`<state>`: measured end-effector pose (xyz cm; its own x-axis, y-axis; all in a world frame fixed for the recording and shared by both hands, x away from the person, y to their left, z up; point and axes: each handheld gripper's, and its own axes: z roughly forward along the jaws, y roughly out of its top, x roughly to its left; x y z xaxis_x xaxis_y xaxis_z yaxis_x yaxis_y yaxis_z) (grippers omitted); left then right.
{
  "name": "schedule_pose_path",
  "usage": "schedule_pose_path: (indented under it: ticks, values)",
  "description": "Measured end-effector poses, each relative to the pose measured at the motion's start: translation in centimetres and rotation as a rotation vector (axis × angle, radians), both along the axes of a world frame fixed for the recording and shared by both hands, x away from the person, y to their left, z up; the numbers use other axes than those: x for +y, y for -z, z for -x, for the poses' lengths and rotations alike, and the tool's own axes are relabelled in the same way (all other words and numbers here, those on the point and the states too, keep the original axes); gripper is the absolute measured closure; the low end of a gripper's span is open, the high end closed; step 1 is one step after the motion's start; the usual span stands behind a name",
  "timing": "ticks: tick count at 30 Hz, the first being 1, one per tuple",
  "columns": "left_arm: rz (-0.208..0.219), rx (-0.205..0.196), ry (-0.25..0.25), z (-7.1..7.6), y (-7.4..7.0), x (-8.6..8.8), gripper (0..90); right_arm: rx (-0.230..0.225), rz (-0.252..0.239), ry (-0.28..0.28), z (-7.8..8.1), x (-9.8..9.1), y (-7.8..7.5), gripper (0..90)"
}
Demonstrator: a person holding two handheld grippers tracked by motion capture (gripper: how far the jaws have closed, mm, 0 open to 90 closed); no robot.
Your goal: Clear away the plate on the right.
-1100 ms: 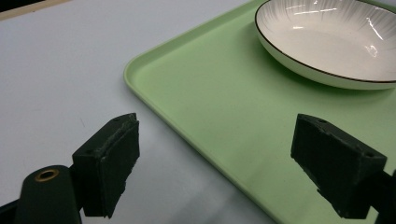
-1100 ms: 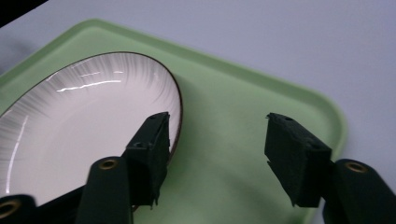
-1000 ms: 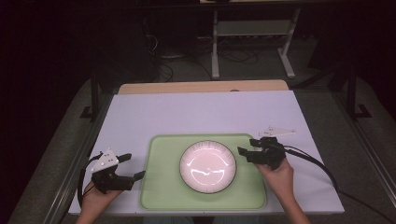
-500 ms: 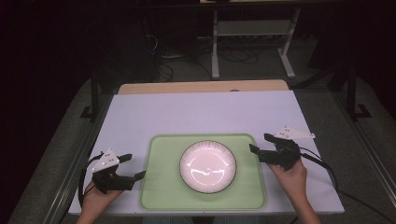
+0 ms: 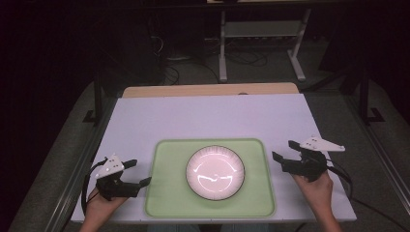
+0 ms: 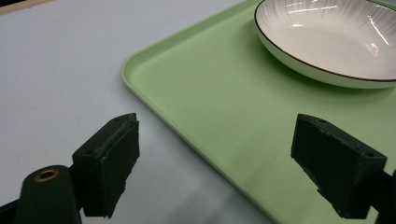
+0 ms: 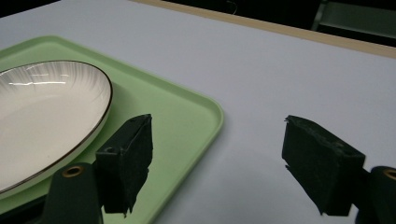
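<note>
The round white ceramic plate with a thin dark rim (image 5: 215, 172) sat at the centre of the pale green rectangular plastic tray (image 5: 162, 193) on the white bench (image 5: 212, 118). Left of the tray, the left gripper (image 5: 137, 173) held its fingers apart, empty. Right of the tray, the right gripper (image 5: 285, 151) had just been opening its fingers, apparently with nothing between them.

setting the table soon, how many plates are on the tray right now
1. A round white ceramic plate with a thin dark rim sits at the middle of the pale green plastic tray. Nothing on the tray could hide another.

Plate (image 7: 42, 116) on green tray (image 7: 187, 112)
</note>
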<state>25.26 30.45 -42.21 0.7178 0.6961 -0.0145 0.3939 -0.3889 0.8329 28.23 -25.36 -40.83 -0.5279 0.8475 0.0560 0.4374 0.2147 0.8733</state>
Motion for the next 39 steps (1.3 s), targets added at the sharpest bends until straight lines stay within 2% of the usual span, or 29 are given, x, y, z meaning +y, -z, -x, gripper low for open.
schedule_pose_path:
  ticks: [10,18,26,33,39]
  values:
    - [0.003,-0.002,0.000,0.1,-0.1,0.0,15.2,0.003,-0.003,0.023,0.8,-1.2,0.5,20.5]
    - [0.005,-0.002,-0.006,0.1,-0.1,0.3,15.2,-0.003,0.026,0.021,1.6,-1.7,0.8,19.3]
    - [0.007,-0.004,-0.005,0.1,-0.1,0.3,15.2,0.000,0.033,0.024,2.6,-2.2,1.0,18.8]
    - [0.008,-0.003,-0.003,0.1,-0.1,0.3,15.2,-0.006,0.036,0.028,2.7,-2.3,1.1,18.4]
    - [0.008,-0.002,-0.003,0.0,-0.1,0.4,15.2,0.001,0.060,0.031,2.7,-2.0,1.4,18.4]
